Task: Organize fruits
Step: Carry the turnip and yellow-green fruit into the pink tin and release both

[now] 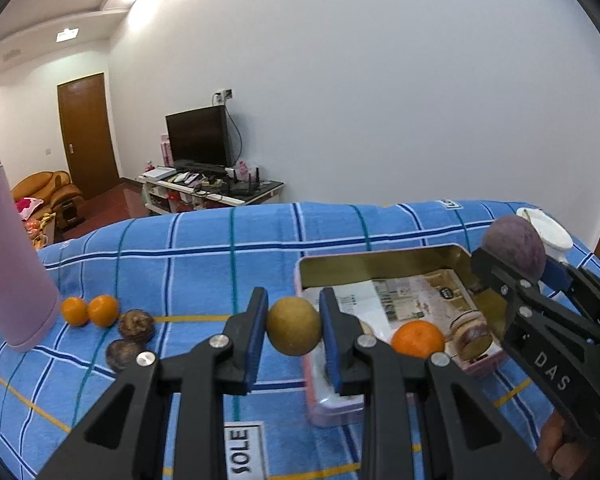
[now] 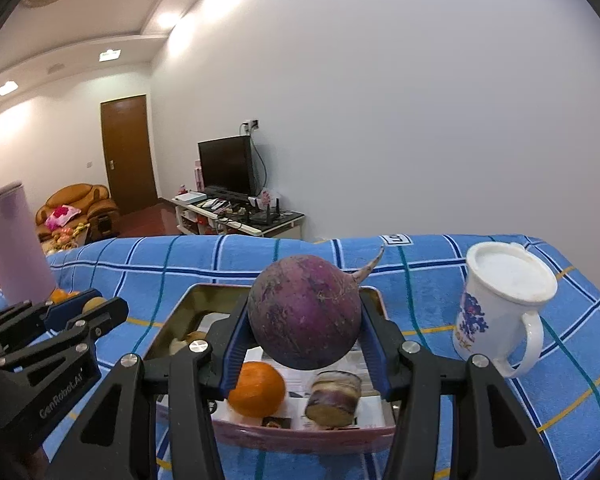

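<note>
Blue checked cloth covers your surface [image 1: 204,264]. Your left tool [image 1: 294,322] clamps a firm pear [image 1: 294,326]; your right tool [image 2: 303,332] clamps a heavy, smooth purple root [image 2: 303,312] above the tin [image 2: 300,436]. Keep pads across each widest part.

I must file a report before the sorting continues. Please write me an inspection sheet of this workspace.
Surface: blue checked cloth covers it.
Job's things: open pink tin holds an orange and a cut purple piece; two small oranges and two dark brown fruits lie on the cloth.
Clutter: lilac tumbler; white mug with lid.
Tongs: left tongs shut on a yellow-brown fruit; right tongs shut on a purple round root above the tin.
Cables: none on the cloth; some behind the television.
Surroundings: white wall, brown door, sofa.
</note>
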The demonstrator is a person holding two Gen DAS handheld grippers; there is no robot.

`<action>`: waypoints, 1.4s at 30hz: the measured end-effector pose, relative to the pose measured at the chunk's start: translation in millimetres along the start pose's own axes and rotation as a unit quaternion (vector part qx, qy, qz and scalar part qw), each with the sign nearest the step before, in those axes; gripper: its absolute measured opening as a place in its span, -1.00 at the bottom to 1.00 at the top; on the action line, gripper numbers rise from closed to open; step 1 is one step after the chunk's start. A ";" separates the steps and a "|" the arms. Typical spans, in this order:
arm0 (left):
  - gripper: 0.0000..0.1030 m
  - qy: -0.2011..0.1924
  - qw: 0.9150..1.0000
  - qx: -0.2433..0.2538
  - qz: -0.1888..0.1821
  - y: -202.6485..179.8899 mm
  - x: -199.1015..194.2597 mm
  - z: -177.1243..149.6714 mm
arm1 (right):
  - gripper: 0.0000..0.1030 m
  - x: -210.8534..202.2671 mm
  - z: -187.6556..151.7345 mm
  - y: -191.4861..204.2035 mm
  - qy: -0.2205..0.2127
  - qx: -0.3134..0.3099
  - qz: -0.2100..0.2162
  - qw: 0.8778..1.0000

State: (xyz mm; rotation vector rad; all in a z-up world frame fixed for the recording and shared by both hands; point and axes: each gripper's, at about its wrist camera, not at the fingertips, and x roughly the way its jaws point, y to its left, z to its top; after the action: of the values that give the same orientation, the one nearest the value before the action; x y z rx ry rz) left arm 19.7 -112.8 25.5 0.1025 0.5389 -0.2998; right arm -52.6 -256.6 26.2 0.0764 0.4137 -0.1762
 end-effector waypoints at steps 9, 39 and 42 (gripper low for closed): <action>-0.46 0.008 1.000 0.001 -0.008 -14.3 13.0 4.2 | 0.02 4.8 3.6 -13.8 -0.002 0.002 -0.022 1.000; -0.46 0.071 0.997 0.015 -0.002 -42.8 68.1 3.1 | 0.03 67.1 -0.9 -24.6 0.094 0.017 0.004 0.995; -0.46 0.069 0.997 0.015 -0.003 -43.7 69.6 3.1 | 0.03 69.6 -1.5 -23.0 0.100 0.020 0.007 0.995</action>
State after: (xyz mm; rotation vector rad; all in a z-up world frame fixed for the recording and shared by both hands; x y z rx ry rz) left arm 64.6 -172.6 -8.8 0.1523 0.6725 -0.3086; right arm 5.2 -289.8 -4.4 0.1362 0.6095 -0.1627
